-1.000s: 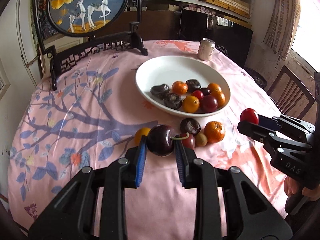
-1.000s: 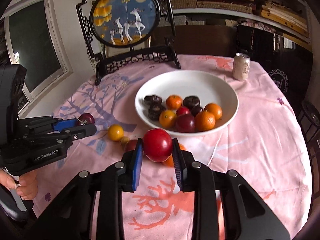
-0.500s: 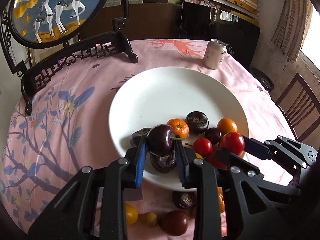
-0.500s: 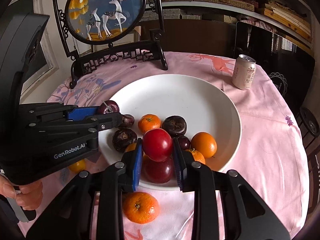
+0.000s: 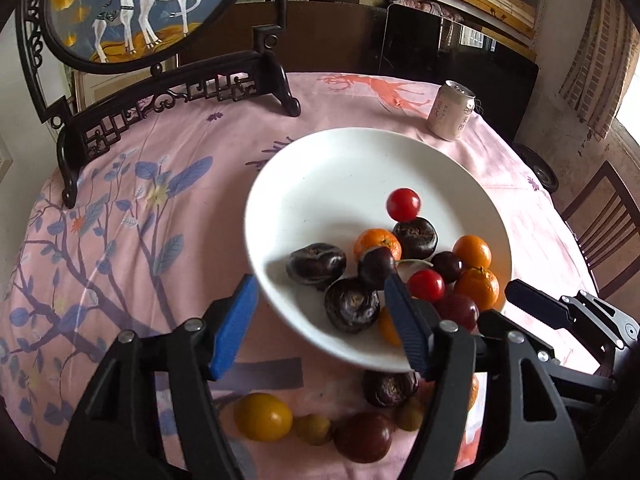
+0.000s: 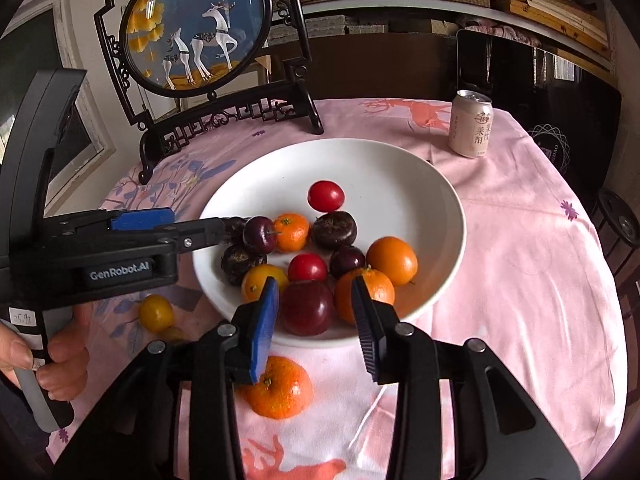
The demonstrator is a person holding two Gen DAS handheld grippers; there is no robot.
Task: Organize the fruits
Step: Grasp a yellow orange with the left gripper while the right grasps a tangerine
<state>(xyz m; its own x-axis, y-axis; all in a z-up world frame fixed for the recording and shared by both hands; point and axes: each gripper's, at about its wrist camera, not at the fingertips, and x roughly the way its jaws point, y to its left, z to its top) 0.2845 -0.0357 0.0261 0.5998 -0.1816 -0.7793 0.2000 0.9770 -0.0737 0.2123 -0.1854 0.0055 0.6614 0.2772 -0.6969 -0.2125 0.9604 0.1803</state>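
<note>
Both grippers have let go since half a second ago; the left gripper [image 5: 320, 316], which was clamped on a dark plum, now has its blue pads spread wide, and the right gripper [image 6: 316, 320], which was carrying a red fruit, is likewise gaping with nothing between its pads; that dark plum [image 6: 259, 235] now lies in the white plate [image 6: 400, 168] at about 9 o'clock, touching a small orange [image 6: 292, 232], its stem poking out toward the orange; the red fruit [image 6: 326, 196] sits apart from the pile toward 12 o'clock, just beyond a dark wrinkled fruit [image 6: 334, 230]; in the left wrist view the same red fruit [image 5: 404, 204] perches right above that wrinkled one; the rest of the pile crowds the near half of the plate, oranges, a red cherry-sized fruit [image 6: 307, 267] and a big dark red plum [image 6: 308, 308] at 6 o'clock, framed by the right gripper's open pads; out on the pink tablecloth [image 6: 520, 280] 1 orange [image 6: 278, 388] waits beneath the right gripper, and a yellow fruit [image 5: 263, 416], a dark red fruit [image 5: 363, 436] and smaller ones lie under the left; a drink can [image 6: 470, 124] stands at 1 o'clock from the plate; the deer screen [image 6: 196, 24] stands at 11 o'clock.
</note>
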